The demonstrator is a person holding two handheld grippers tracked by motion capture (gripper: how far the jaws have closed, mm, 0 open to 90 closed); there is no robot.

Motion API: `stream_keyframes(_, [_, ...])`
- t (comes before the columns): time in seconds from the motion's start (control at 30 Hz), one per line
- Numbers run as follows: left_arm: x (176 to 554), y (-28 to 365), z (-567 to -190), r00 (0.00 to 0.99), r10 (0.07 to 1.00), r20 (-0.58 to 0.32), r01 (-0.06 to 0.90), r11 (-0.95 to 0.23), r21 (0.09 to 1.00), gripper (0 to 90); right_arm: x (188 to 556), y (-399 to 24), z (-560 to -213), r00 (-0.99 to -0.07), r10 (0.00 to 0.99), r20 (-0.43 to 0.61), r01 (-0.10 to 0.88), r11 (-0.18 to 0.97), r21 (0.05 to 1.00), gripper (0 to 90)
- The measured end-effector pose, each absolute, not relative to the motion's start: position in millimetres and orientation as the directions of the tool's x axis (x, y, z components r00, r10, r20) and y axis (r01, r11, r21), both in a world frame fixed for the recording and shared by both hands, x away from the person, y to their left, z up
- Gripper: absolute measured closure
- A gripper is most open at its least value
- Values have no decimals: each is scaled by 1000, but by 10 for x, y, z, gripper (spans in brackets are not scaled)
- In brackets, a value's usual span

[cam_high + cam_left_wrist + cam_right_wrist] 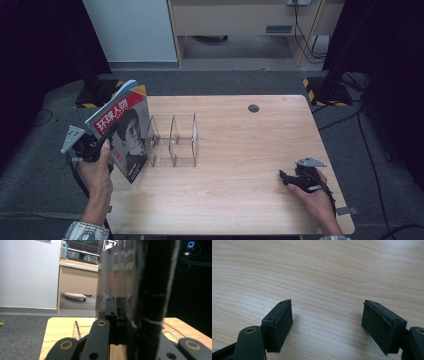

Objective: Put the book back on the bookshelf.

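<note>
The magazine (125, 135) had a red title band with white characters above a black-and-white portrait. The divider rack (172, 140) was clear. The tabletop (240, 165) was pale, streaky woodgrain. Both grippers' jaws were black.

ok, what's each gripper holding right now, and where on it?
The left gripper is shut on the magazine, gripping its lower left edge and holding it upright beside the clear organizer. The right gripper is open over the table, holding nothing.
</note>
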State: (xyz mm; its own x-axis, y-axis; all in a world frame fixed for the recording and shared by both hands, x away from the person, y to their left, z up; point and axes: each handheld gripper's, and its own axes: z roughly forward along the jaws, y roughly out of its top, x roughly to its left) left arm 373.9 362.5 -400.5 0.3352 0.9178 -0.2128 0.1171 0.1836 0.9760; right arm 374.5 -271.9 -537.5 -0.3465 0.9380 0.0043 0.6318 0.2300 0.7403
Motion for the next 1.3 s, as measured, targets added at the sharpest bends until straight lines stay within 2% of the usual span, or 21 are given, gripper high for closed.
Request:
stream_keyframes(0.87, [3650,3706,-4144,308,922,-234,134,201,970,811,3740,-2713,-5375,-351,936,4,629,233,741,249])
stream_keyframes(1.07, [3654,3680,-4134,304,926,-226,134,193,972,759,3740,-2712,-5376,-351,936,4,629,233,741,248])
stream_keyframes(1.3, [3665,3685,-4119,296,932,-208,136,175,975,649,3740,-2711,-5376,-352,936,2,627,234,743,249])
